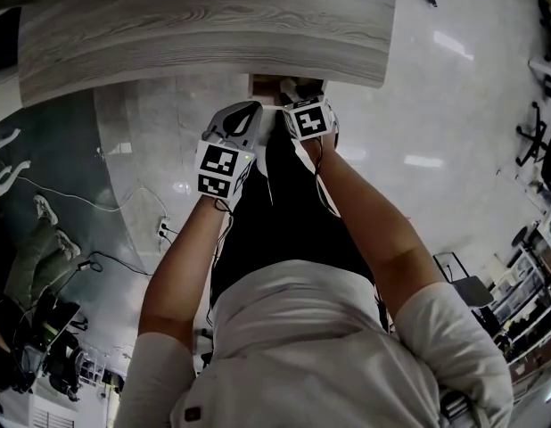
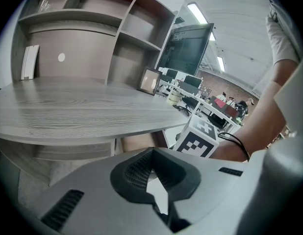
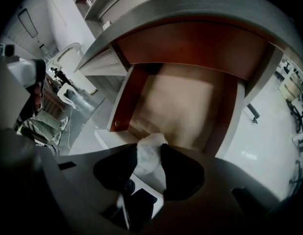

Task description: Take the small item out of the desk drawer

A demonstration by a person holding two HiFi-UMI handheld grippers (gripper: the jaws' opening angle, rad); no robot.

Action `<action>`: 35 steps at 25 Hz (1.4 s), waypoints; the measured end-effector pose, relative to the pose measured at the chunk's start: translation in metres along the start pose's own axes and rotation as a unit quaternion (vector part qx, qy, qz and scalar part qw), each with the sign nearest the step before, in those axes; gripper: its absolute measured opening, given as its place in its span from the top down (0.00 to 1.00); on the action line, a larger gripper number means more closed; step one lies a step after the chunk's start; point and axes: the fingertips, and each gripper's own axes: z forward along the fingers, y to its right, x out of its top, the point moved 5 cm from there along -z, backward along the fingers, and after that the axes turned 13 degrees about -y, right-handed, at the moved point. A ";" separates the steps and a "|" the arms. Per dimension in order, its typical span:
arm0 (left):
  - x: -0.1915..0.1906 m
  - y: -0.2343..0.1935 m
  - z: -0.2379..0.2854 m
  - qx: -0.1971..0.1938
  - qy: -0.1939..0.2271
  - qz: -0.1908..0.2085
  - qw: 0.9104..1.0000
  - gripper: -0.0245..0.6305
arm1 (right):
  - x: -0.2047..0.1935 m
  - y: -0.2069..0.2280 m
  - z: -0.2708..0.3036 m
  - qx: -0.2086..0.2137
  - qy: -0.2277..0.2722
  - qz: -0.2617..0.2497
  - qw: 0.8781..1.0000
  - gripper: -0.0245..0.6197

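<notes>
A small white crumpled item (image 3: 150, 153) sits between the black pads of my right gripper (image 3: 151, 161), which is shut on it. It hangs just over the front edge of the open drawer (image 3: 129, 99), whose pale bottom shows bare behind it. In the head view the right gripper (image 1: 300, 92) points steeply down into the drawer (image 1: 268, 85) under the desk's rim. My left gripper (image 1: 244, 114) stays beside it to the left, below the desk edge. Its jaws (image 2: 151, 155) meet at the tips with nothing between them.
The grey wood-grain desk top (image 1: 204, 25) overhangs the drawer. On and above the desk (image 2: 83, 111) stand open shelves (image 2: 92, 28), a small picture frame (image 2: 150, 81) and a dark monitor (image 2: 188, 48). Cables and a power strip (image 1: 164, 230) lie on the glossy floor at the left.
</notes>
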 end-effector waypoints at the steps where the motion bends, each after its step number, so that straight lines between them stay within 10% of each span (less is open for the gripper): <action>1: 0.000 0.000 -0.003 0.001 0.001 0.001 1.000 0.94 | -0.001 -0.002 -0.001 0.003 0.001 -0.001 1.000 0.71; 35: 0.019 0.092 -0.255 0.007 0.128 0.068 0.989 0.94 | -0.038 -0.141 -0.292 0.003 0.239 -0.088 0.967 0.71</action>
